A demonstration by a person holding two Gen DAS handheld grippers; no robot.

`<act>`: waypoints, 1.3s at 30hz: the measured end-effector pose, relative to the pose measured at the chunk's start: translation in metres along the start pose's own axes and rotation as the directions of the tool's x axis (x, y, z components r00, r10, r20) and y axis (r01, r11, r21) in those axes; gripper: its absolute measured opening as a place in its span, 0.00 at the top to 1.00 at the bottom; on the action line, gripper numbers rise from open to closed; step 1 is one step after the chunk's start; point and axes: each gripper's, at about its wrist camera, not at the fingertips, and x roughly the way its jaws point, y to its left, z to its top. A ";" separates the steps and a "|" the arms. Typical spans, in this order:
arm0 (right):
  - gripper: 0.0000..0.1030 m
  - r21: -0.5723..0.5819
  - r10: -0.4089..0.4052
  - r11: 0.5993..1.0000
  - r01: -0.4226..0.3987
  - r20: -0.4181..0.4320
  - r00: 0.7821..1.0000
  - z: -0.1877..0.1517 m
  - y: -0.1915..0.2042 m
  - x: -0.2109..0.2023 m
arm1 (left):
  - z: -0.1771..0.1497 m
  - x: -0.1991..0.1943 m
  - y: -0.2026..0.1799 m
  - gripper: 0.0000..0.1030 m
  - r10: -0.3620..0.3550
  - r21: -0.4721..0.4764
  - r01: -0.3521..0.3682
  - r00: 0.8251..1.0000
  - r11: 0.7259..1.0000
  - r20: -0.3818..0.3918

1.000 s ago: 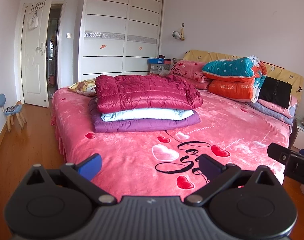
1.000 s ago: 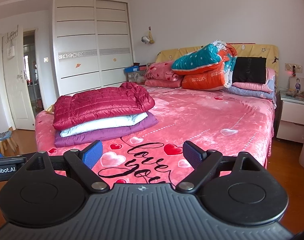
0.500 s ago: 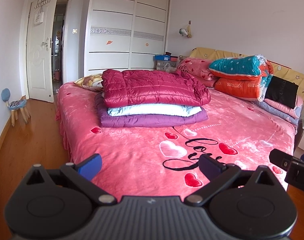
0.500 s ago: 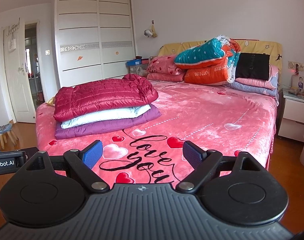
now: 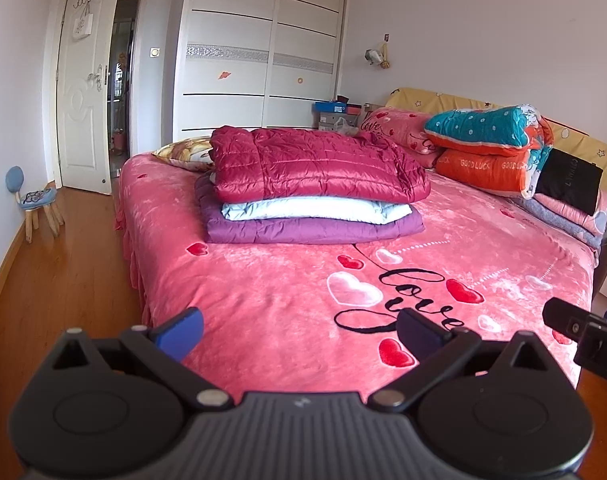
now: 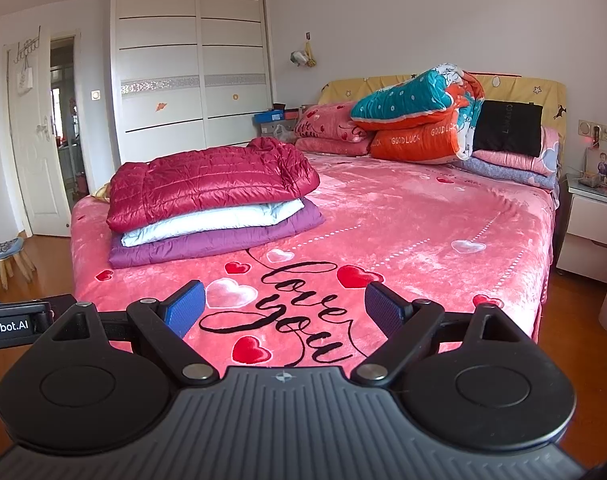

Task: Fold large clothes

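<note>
Both tools hover at the foot of a bed [image 5: 263, 304] covered in a pink blanket printed with hearts. The left tool [image 5: 299, 330] has its blue-padded fingers spread wide apart, holding nothing. The right tool [image 6: 281, 306] is likewise spread apart and empty. Three folded coats lie stacked on the bed's far left part: a red quilted jacket [image 5: 315, 166] on top, a pale blue coat [image 5: 315, 212] in the middle, a purple coat [image 5: 311, 230] beneath. Folded quilts [image 6: 419, 120] rest by the headboard.
</note>
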 end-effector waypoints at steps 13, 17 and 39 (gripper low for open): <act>0.00 -0.022 0.014 1.000 -0.015 -0.014 1.000 -0.001 -0.004 0.001 | -0.001 0.004 0.010 0.01 0.006 -0.013 -0.006 1.000 1.000 -0.005; 0.00 -0.032 0.022 0.999 -0.022 -0.018 1.000 -0.001 -0.007 0.001 | -0.003 0.007 0.013 0.01 0.008 -0.015 -0.008 1.000 1.000 -0.009; 0.00 -0.029 0.055 0.998 -0.057 -0.056 0.997 -0.004 -0.025 0.013 | -0.011 0.028 0.016 0.01 0.029 -0.005 -0.029 0.998 1.000 -0.048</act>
